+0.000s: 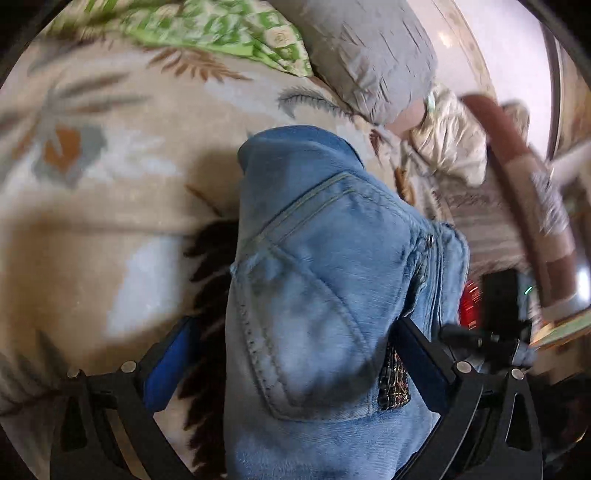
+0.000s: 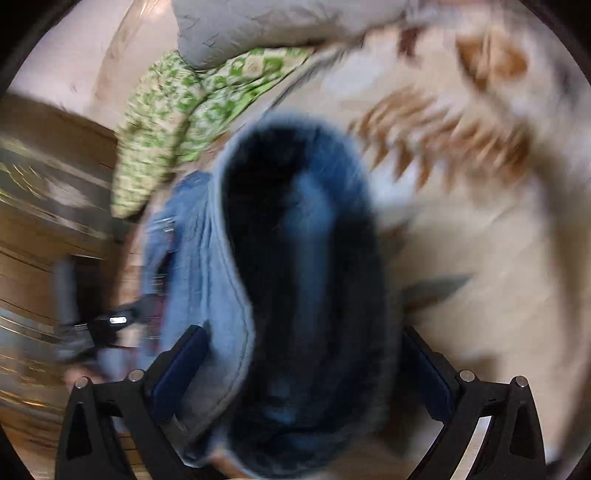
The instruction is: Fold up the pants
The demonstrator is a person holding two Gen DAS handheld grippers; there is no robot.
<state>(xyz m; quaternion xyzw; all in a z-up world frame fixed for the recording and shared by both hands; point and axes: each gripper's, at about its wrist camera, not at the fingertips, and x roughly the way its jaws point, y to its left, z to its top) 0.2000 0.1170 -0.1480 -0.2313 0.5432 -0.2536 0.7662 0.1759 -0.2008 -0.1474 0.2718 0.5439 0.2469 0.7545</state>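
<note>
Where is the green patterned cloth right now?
The green patterned cloth lies at the top of the left wrist view, on the leaf-print bedspread beside the grey pillow; the right wrist view shows it upper left.

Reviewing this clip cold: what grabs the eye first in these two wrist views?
The blue jeans fill the middle of both views, hanging bunched between each gripper's fingers, back pocket showing in the left view. Behind them lies a beige leaf-print bedspread, with a green patterned cloth and a grey pillow at its far edge.
</note>
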